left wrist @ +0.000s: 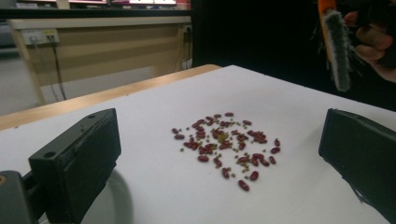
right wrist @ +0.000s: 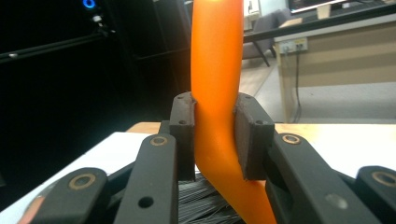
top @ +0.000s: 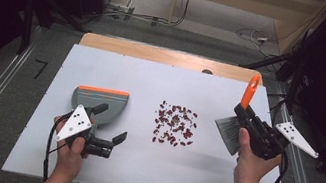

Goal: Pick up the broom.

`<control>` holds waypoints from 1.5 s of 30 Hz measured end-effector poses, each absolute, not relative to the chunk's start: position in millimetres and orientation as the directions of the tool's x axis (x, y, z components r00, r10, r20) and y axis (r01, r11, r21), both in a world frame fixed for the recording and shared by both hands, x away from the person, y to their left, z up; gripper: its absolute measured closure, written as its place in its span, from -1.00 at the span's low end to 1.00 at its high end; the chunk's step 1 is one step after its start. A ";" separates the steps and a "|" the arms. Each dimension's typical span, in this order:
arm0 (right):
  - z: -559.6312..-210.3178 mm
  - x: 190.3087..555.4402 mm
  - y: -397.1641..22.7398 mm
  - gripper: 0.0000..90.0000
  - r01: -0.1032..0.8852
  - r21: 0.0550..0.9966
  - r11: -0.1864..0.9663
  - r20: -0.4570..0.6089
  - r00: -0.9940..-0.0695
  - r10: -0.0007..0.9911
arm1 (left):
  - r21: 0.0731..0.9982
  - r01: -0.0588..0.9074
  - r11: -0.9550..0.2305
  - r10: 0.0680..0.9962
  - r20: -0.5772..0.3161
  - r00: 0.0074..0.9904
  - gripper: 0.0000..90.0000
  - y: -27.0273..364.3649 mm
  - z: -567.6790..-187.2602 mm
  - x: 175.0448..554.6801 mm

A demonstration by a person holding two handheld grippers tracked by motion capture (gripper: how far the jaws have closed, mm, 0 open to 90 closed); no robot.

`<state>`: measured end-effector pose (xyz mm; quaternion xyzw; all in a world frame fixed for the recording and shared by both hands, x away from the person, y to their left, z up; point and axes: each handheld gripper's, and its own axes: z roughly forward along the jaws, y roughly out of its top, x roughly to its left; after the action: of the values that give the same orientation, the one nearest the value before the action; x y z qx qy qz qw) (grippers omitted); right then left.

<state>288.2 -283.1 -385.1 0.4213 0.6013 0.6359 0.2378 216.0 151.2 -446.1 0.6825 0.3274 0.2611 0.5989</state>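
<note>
The right hand (top: 250,160) comes in from the bottom edge with the forearm nearly straight and holds the right gripper (top: 247,115) raised at the right side of the white surface (top: 137,168). This gripper is clamped on the orange handle of a small brush with grey bristles (top: 231,129); in the right gripper view the two pads press the handle (right wrist: 215,93) from both sides. The long axis of the brush runs away from the person, the handle tip pointing to the far edge and the bristles pointing down toward the surface.

The left hand (top: 71,144) holds the left gripper (top: 111,125) low, with the jaws wide apart and nothing between them, aimed toward the scattered dark red beans (top: 174,124) in the middle. The grey dustpan with an orange edge (top: 98,100) lies flat just beyond this gripper, its orange edge toward the far side.
</note>
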 end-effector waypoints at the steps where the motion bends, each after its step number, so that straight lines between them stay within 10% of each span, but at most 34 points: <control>1: -384.1 287.3 -278.8 0.54 0.208 0.965 -0.162 0.251 -0.542 0.802 | 0.990 0.128 -0.064 0.760 -0.035 0.649 -1.00 148.7 -445.0 216.5; 29: -383.5 256.5 -188.6 0.54 0.208 0.971 -0.119 0.234 -0.720 0.653 | 0.973 0.223 -0.066 0.597 -0.141 0.789 -0.98 65.9 -434.7 224.2; 45: -385.1 244.6 -165.0 0.54 0.211 0.971 -0.114 0.237 -0.772 0.590 | 0.960 0.267 -0.086 0.587 -0.168 0.792 -0.39 40.6 -441.4 216.9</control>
<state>244.6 -165.0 -385.1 0.3075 0.6507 0.6802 0.1393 216.9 40.6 -441.4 0.7252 0.2945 0.1314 0.6084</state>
